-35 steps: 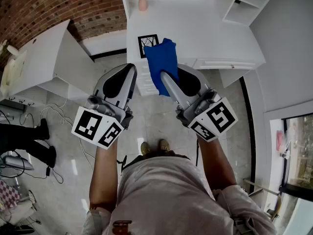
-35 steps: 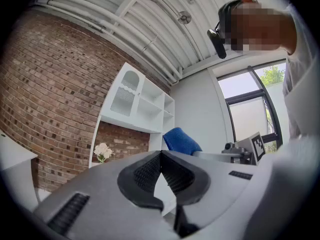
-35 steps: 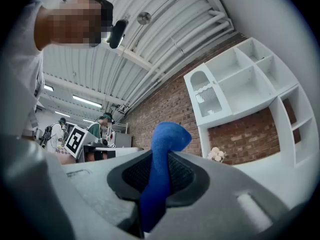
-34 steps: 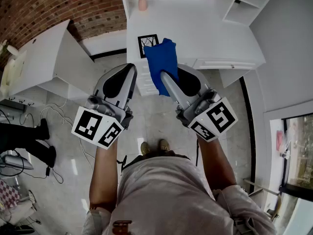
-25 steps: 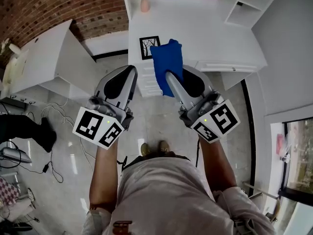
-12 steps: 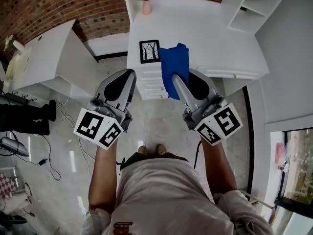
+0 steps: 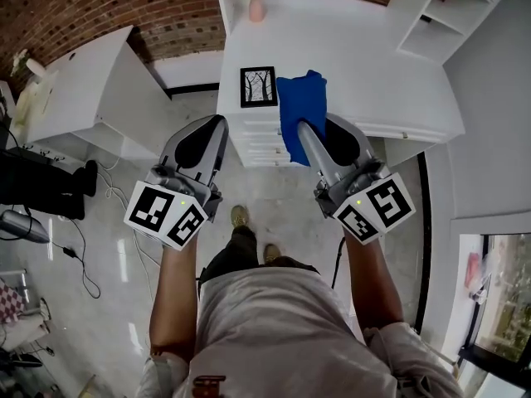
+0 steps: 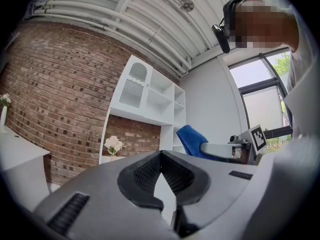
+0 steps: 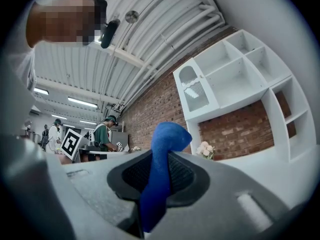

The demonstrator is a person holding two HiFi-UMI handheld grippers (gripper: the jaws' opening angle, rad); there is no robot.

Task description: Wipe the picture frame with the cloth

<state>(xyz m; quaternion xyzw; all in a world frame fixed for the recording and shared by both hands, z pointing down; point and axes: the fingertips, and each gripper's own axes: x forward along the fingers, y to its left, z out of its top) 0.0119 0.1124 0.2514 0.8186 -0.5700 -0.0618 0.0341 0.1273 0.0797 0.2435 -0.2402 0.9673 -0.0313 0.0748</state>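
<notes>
A small black picture frame point(image 7: 258, 86) with a tree print lies near the front edge of the white desk point(image 7: 373, 65). My right gripper point(image 7: 302, 128) is shut on a blue cloth point(image 7: 302, 114), which hangs just right of the frame over the desk's front edge. That cloth point(image 9: 159, 169) stands pinched between the jaws in the right gripper view. My left gripper point(image 7: 219, 123) is shut and holds nothing; it hovers short of the desk, below and left of the frame. In the left gripper view the cloth point(image 8: 190, 139) shows at the right.
A pink vase of flowers point(image 7: 255, 0) stands at the desk's back. White shelves point(image 7: 440, 23) rise at the right. A second white table point(image 7: 79, 89) stands at the left by the brick wall point(image 7: 83, 7). Drawers point(image 7: 259, 139) face me under the desk.
Both grippers have drawn closer to the desk. The cloth now hangs to the right of the picture frame instead of overlapping it. The person has taken a step forward.
</notes>
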